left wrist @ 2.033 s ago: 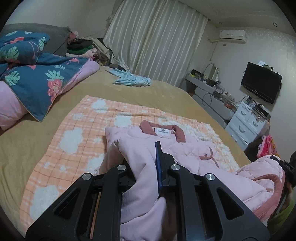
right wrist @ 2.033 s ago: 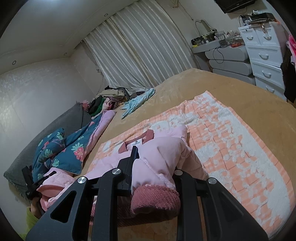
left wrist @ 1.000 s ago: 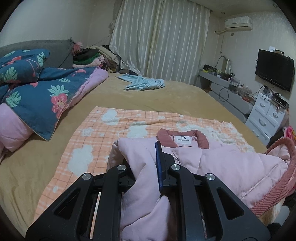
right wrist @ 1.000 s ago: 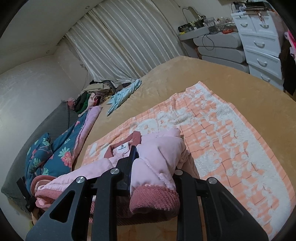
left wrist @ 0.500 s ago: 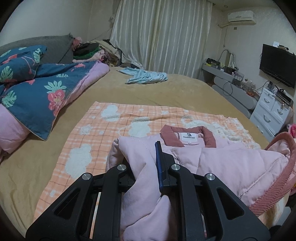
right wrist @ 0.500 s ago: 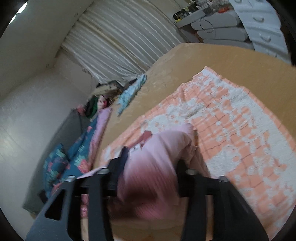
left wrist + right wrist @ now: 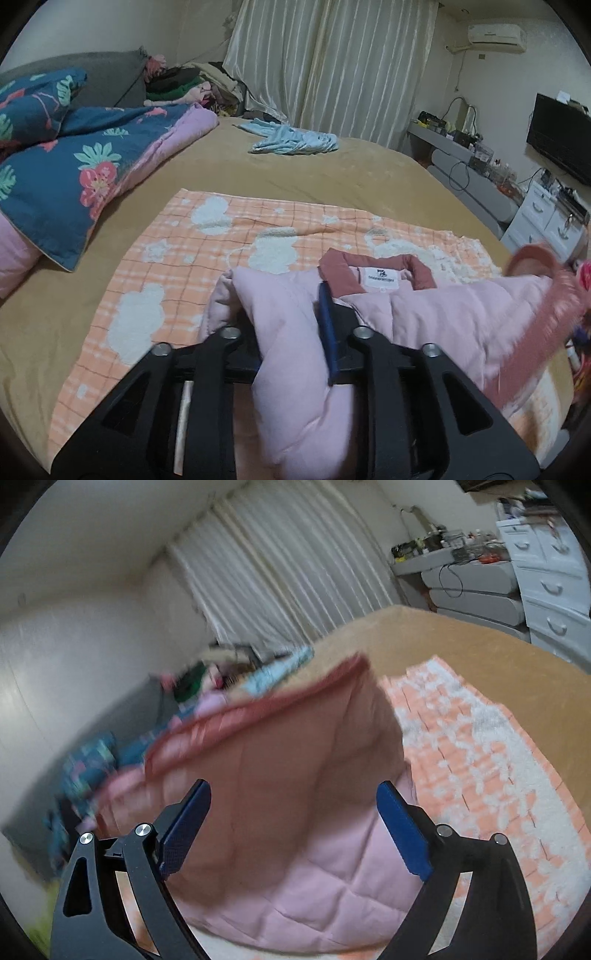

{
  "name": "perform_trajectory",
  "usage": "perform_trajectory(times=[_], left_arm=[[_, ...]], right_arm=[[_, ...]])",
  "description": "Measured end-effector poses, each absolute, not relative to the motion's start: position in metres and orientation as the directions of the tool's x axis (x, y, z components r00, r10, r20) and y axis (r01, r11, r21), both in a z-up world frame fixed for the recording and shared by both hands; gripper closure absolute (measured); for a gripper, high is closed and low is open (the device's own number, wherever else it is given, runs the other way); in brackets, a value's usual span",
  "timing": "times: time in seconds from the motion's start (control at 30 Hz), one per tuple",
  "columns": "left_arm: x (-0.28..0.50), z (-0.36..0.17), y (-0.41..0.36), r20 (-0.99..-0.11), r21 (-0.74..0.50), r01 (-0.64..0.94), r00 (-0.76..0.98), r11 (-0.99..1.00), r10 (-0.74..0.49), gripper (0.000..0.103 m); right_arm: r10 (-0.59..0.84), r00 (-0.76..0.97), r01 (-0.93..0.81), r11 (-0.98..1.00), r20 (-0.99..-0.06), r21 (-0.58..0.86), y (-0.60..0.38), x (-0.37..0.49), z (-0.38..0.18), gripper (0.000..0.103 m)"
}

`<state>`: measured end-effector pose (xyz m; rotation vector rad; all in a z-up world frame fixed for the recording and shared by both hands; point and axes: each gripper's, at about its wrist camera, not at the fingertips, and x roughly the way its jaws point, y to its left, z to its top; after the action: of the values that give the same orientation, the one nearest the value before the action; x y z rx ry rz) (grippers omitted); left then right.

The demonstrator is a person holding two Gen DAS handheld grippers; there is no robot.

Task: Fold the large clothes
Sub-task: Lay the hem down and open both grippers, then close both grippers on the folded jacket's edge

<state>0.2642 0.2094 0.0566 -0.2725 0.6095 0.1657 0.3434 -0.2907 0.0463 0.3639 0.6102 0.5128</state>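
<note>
A pink padded jacket [image 7: 443, 317] with a dusty-red collar [image 7: 338, 271] lies on an orange checked blanket [image 7: 207, 266] on the bed. My left gripper [image 7: 284, 317] has a thick fold of the jacket between its fingers. The jaws are opening, but the blue pad [image 7: 327, 332] still lies against the fabric. In the right wrist view the jacket [image 7: 295, 867] drops away in a blur, its ribbed red hem [image 7: 258, 701] uppermost. My right gripper [image 7: 293, 786] stands wide and is still opening; neither pad touches the cloth.
A blue floral quilt [image 7: 74, 162] is bunched at the left, and a light blue garment [image 7: 295, 142] lies further up the tan bed cover [image 7: 332, 177]. Piled clothes [image 7: 184, 85] sit by the curtain. White drawers [image 7: 546, 583] and a TV [image 7: 561, 140] stand to the right.
The right gripper went from shut on the jacket's ribbed hem to wide open, and the fabric fell forward. The left fingers parted slightly and moved forward, with the fold still between them.
</note>
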Motion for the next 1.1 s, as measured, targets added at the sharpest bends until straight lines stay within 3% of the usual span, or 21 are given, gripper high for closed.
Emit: perform_trajectory(times=[0.03,0.07,0.13,0.43,0.57,0.67,0.8,0.93,1.03,1.1], left_arm=[[0.265,0.059,0.209,-0.579,-0.217,-0.227,0.813,0.949,0.062,0.068],[0.266,0.063,0.21,-0.567,-0.244,-0.212,0.823,0.946,0.039,0.05],[0.266,0.072,0.21,-0.54,-0.293,-0.182,0.842,0.939,-0.005,0.027],[0.247,0.079,0.205,-0.482,-0.308,-0.169,0.876,0.936,0.0,0.022],[0.232,0.084,0.212,-0.398,-0.39,-0.077,0.913,0.918,-0.092,0.009],[0.221,0.104,0.213,-0.375,-0.33,-0.124,0.927,0.936,-0.009,0.009],[0.221,0.097,0.218,-0.443,-0.153,-0.238,0.884,0.959,0.149,0.009],[0.222,0.039,0.241,-0.535,-0.199,-0.267,0.836,0.943,0.124,0.009],[0.221,-0.015,0.251,-0.596,-0.303,-0.243,0.803,0.922,0.015,0.009],[0.224,-0.037,0.25,-0.622,-0.339,-0.242,0.783,0.909,-0.023,0.009]], right_arm=[[0.55,0.691,-0.349,0.822,-0.468,0.45,-0.284,0.346,0.038,0.013],[0.534,0.687,-0.342,0.836,-0.493,0.43,-0.279,0.348,0.032,0.013],[0.496,0.679,-0.329,0.865,-0.541,0.379,-0.27,0.352,0.02,0.013],[0.336,0.697,-0.285,0.94,-0.633,0.186,-0.268,0.356,-0.015,0.011],[0.315,0.685,-0.276,0.947,-0.657,0.166,-0.276,0.363,-0.032,0.011],[0.307,0.68,-0.272,0.949,-0.666,0.159,-0.277,0.368,-0.041,0.011],[0.293,0.673,-0.275,0.951,-0.679,0.138,-0.274,0.371,-0.046,0.011],[0.291,0.662,-0.275,0.952,-0.69,0.138,-0.274,0.373,-0.054,0.011],[0.299,0.659,-0.28,0.949,-0.69,0.143,-0.275,0.372,-0.058,0.011],[0.314,0.655,-0.299,0.943,-0.687,0.146,-0.272,0.372,-0.06,0.03]])
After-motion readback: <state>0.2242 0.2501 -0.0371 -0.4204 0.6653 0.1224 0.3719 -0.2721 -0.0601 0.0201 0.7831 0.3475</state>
